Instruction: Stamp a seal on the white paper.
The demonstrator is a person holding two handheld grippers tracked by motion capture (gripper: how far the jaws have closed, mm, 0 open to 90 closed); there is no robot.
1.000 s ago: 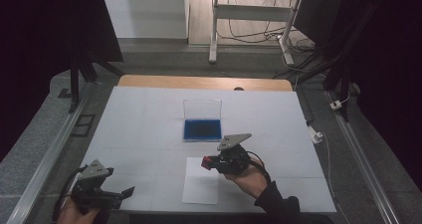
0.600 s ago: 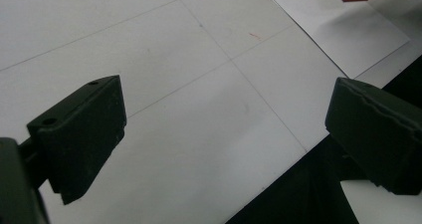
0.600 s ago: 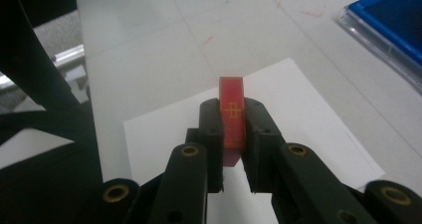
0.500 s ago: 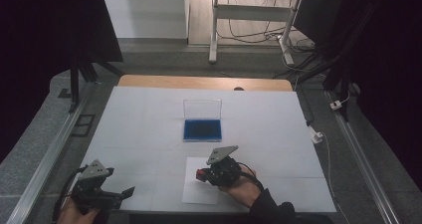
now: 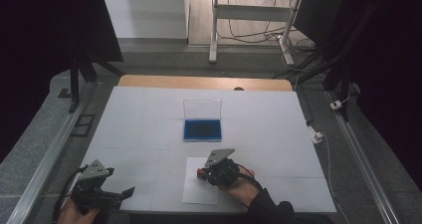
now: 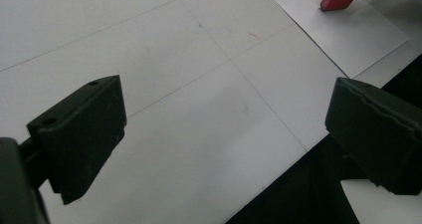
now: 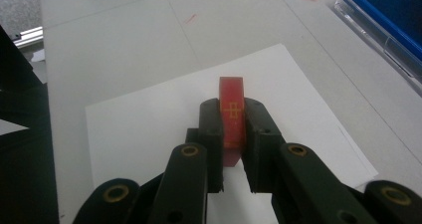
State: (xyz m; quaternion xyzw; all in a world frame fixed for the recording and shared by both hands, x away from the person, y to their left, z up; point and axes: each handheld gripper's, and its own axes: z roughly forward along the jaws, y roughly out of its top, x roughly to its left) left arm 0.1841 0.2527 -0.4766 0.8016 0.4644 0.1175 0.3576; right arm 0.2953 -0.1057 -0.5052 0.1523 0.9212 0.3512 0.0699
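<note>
Right hand-held gripper (image 7: 233, 149) clenched on small red block (image 7: 232, 115), gold mark on its face, held over white paper sheet (image 5: 199, 191) at desk's near edge. Left hand-held gripper (image 6: 219, 134) released, jaws wide apart, above bare white desk (image 5: 149, 119) at near-left corner. Blue tray with clear lid (image 5: 202, 128) upright mid-desk, well apart from both.

A small red rectangular block with gold markings on its face (image 7: 232, 115) stands on edge, clamped between my right jaws with its far end poking out past their tips. Under it lies a white sheet of paper (image 7: 149, 129), flat beneath my jaws.
</note>
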